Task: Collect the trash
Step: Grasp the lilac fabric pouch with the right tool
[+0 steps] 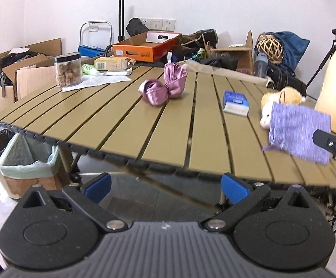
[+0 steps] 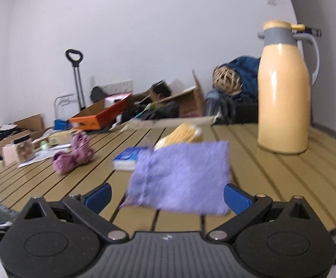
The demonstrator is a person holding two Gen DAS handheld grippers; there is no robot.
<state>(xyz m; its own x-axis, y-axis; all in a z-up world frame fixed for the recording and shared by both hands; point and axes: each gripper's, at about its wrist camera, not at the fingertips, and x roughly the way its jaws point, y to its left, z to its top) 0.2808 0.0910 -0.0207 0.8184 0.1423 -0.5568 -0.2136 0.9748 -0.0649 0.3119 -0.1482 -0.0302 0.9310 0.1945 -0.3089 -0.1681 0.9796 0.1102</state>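
I'm holding the right tool (image 2: 167,197) wide open and empty; the flat lilac woven cloth pouch (image 2: 180,177) is lying straight ahead between its fingers, on the slatted tan table (image 2: 272,180), far nearer than my open left tool (image 1: 165,187).

Blurred lilac cloth pouch (image 2: 179,176), above slatted table (image 2: 283,176)

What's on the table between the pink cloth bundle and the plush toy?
A small blue tissue pack lies between the pink cloth bundle and the plush toy, seen from the left wrist.
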